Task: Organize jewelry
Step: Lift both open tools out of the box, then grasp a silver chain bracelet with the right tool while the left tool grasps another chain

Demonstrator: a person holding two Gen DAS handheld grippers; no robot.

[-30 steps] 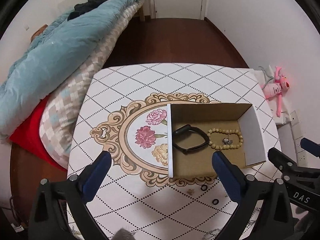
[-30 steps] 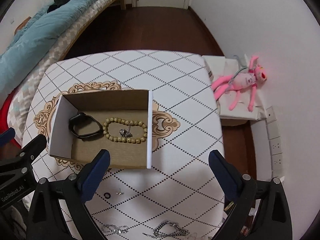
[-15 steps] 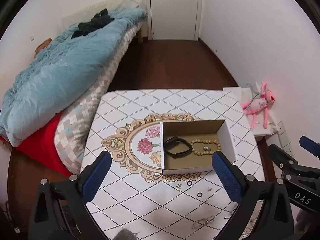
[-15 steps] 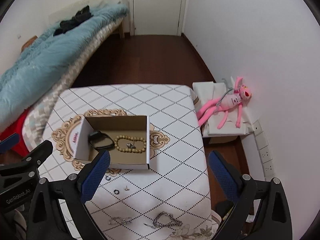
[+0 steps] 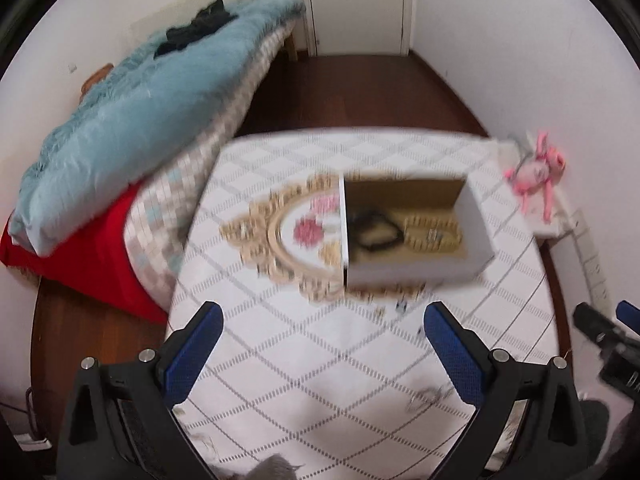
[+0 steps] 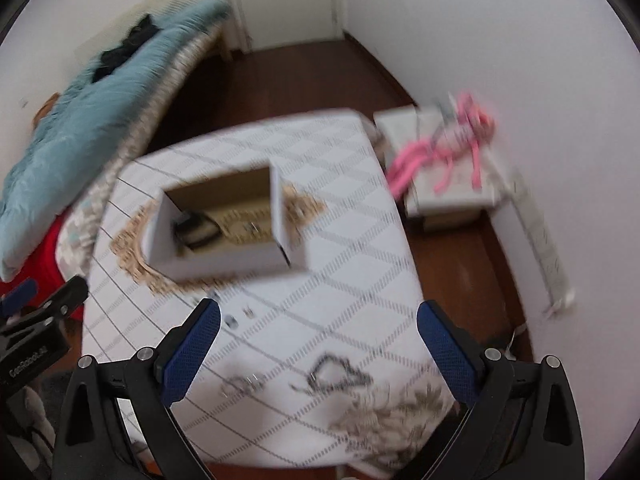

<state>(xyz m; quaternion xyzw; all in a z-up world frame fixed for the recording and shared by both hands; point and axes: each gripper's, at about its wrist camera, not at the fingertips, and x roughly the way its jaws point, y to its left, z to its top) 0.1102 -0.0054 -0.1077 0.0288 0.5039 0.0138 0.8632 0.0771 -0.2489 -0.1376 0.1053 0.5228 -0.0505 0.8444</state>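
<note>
An open white cardboard box (image 5: 476, 220) (image 6: 276, 204) stands on the table and holds a black band (image 5: 374, 228) (image 6: 196, 232) and a beaded bracelet (image 5: 434, 230) (image 6: 244, 220). Small rings and studs (image 6: 232, 320) lie on the cloth in front of the box. Two silver chains (image 6: 336, 374) (image 6: 244, 384) lie near the table's front edge. My left gripper (image 5: 318, 350) and right gripper (image 6: 318, 346) are both open and empty, held high above the table's front part. Both views are blurred.
The table (image 5: 304, 360) has a white diamond-pattern cloth with a floral medallion. A bed with a blue duvet (image 5: 132, 120) stands at the left. A pink plush toy (image 6: 452, 136) lies on a small white stand at the right, by the wall.
Both grippers kept rising and pulling back from the box, then tilted; the box looks smaller than a second ago. The chains at the table's front came into the right wrist view. Both jaws stay open.
</note>
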